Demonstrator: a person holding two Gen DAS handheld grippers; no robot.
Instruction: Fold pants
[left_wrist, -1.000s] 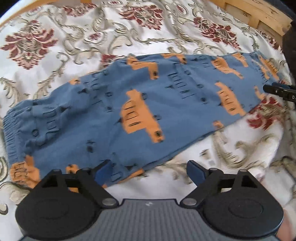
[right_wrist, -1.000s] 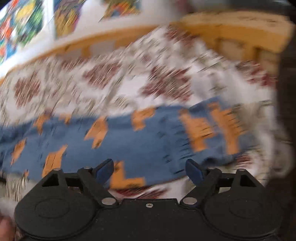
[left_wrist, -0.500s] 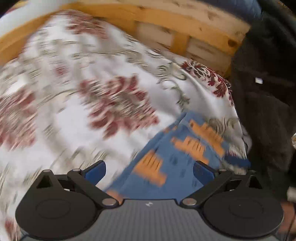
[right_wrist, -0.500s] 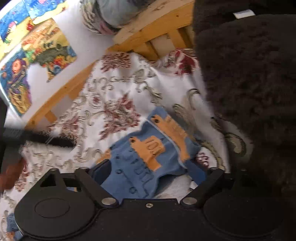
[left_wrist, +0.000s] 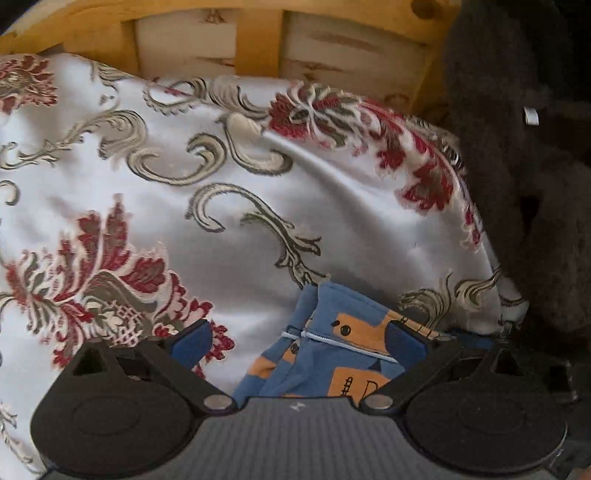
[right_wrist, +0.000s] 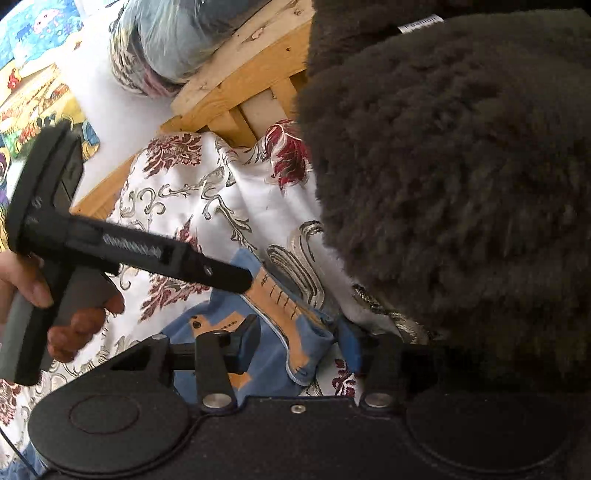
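Pants (left_wrist: 343, 354): blue, orange vehicle print, lying on the floral bedspread (left_wrist: 229, 229) near its right-hand edge, close to the wooden bed frame (left_wrist: 258, 44). Only the leg-cuff end shows; a pale stitched hem line runs across it in the left wrist view. Left gripper (left_wrist: 299, 343) low over that cuff, jaws wide apart, blue pads on either side of the fabric end, left pad over bare bedspread, right pad at the cuff's right side; not clamped on anything. Whether the right pad touches cloth, cannot tell. Right gripper (right_wrist: 301, 341) also at the cuff, jaws apart but narrower than the left's, the cuff edge sits between the pads; fabric not visibly pinched, contact with the pads unclear. In the right wrist view the left gripper comes in from the left as a black bar, its tip over the orange patch of the pants, held by a hand (right_wrist: 44, 306) on a grey handle. Dark brown fuzzy fabric (right_wrist: 461, 177) fills the right side of both views, right against the bedspread edge and just beside the cuff; small white label on it. Bedspread white with red flowers and grey scrolls, wrinkled toward the frame. On top of the frame a wrapped bundle (right_wrist: 177, 40); colourful pictures (right_wrist: 33, 88) on the white wall at far left.
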